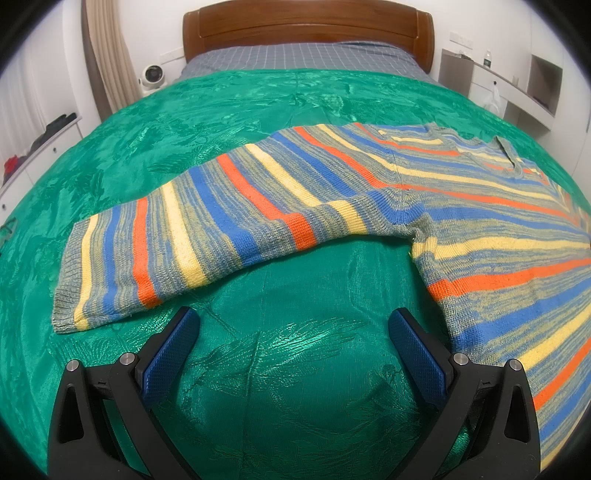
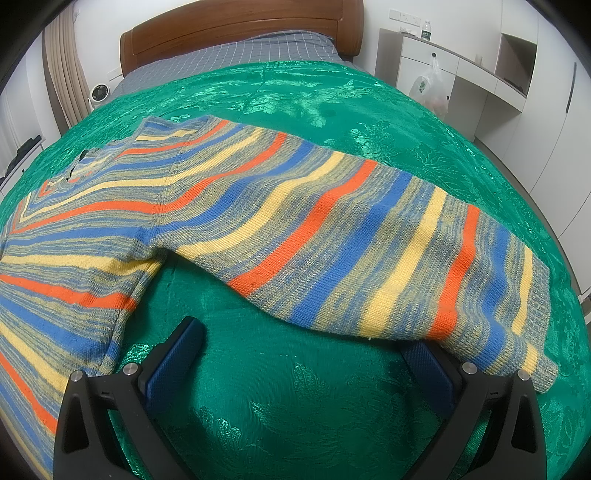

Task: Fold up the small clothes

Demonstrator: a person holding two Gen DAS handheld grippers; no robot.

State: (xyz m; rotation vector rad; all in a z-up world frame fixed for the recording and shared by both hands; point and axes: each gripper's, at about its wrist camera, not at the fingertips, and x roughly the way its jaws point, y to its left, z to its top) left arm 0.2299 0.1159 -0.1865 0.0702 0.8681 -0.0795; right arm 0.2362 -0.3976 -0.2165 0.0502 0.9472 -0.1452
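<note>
A striped knit sweater [image 1: 369,192] in blue, orange, yellow and grey lies flat on the green bedspread [image 1: 288,369], sleeves spread out. In the left wrist view its left sleeve [image 1: 166,251] stretches to the left, cuff near my left gripper [image 1: 293,325], which is open and empty just below the sleeve. In the right wrist view the sweater [image 2: 110,206] shows its right sleeve [image 2: 369,258] stretching to the right. My right gripper [image 2: 306,336] is open; the sleeve's cuff end drapes over its right finger [image 2: 424,369].
The bed has a wooden headboard [image 1: 306,29] and a grey checked sheet [image 1: 295,55] beyond the bedspread [image 2: 295,387]. A small white fan [image 1: 151,77] stands left of the bed. White cabinets [image 2: 480,74] with a plastic bag [image 2: 428,88] stand on the right.
</note>
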